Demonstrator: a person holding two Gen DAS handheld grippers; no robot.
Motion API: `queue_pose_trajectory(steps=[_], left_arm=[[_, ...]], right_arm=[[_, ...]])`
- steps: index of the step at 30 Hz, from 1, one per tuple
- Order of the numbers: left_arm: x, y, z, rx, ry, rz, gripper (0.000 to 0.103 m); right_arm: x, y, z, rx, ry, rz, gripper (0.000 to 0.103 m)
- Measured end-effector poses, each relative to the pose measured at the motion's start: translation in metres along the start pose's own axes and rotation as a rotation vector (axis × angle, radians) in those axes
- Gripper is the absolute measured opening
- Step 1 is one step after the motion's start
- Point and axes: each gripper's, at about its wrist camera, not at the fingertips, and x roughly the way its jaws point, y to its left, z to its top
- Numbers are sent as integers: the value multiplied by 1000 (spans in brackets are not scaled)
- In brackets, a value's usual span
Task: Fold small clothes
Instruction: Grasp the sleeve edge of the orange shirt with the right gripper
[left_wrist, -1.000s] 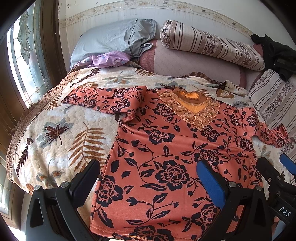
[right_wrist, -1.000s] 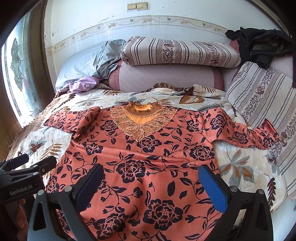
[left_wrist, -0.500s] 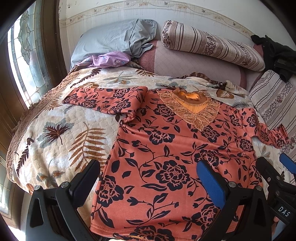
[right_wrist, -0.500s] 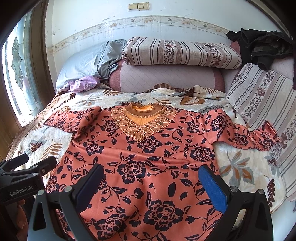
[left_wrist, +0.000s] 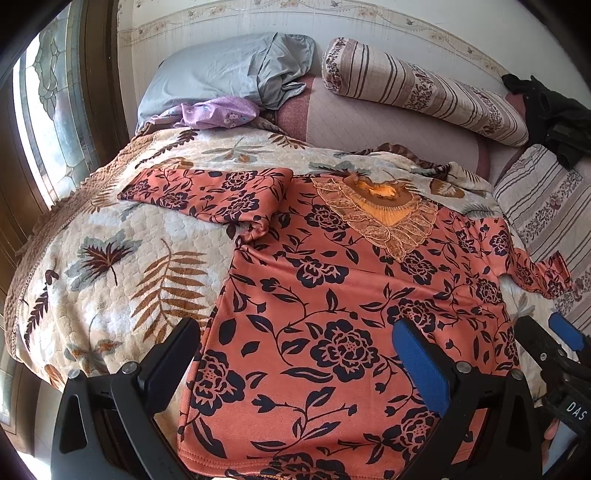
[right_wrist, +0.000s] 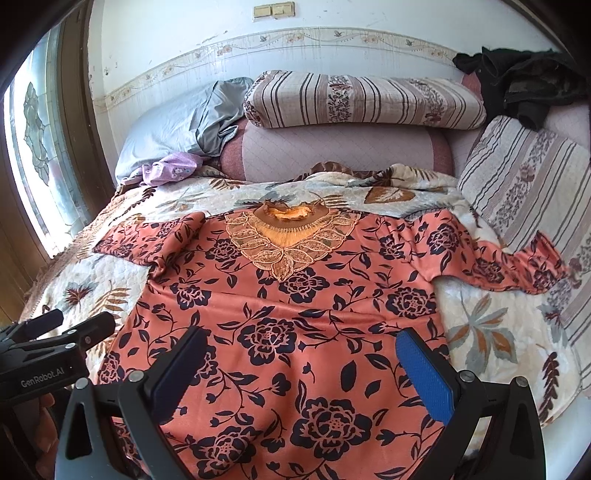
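While blouse (left_wrist: 332, 314) lies flat on blanket (left_wrist: 110, 266) | left tool (left_wrist: 295, 354) apart | right tool (right_wrist: 303, 362) apart

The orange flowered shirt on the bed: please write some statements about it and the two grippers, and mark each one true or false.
1. The orange flowered shirt lies spread flat with its embroidered neckline facing up. True.
2. The left gripper is shut on the hem of the shirt. False: its jaws stand wide open above the cloth and hold nothing.
3. Both sleeves are folded across the chest. False: the left sleeve and the right sleeve each reach outward over the leaf-print blanket.
4. The right gripper is open. True.
5. A striped pillow lies beyond the shirt, by the wall. True.
6. The purple cloth lies on top of the shirt. False: it lies apart, near the grey pillow.
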Motion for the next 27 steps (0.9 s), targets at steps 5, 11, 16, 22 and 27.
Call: queue_pose_trajectory(steps=[5,11,16,22,27], left_arm=[[39,57,16,-16,56,173,103],[84,129,40,-137,97,279,103],[109,157,54,-225,102,295,103],[127,162,58,-254,10,283,103],[136,167,55,-239,17,307,103]], right_arm=[[19,-94,-3,253,47,105,103],[33,-261,-11,666,18,49,92],[43,-346,26,530,49,-279,70],[69,-397,92,217,106,-495,70],[105,-425,128,68,213,-600,66]])
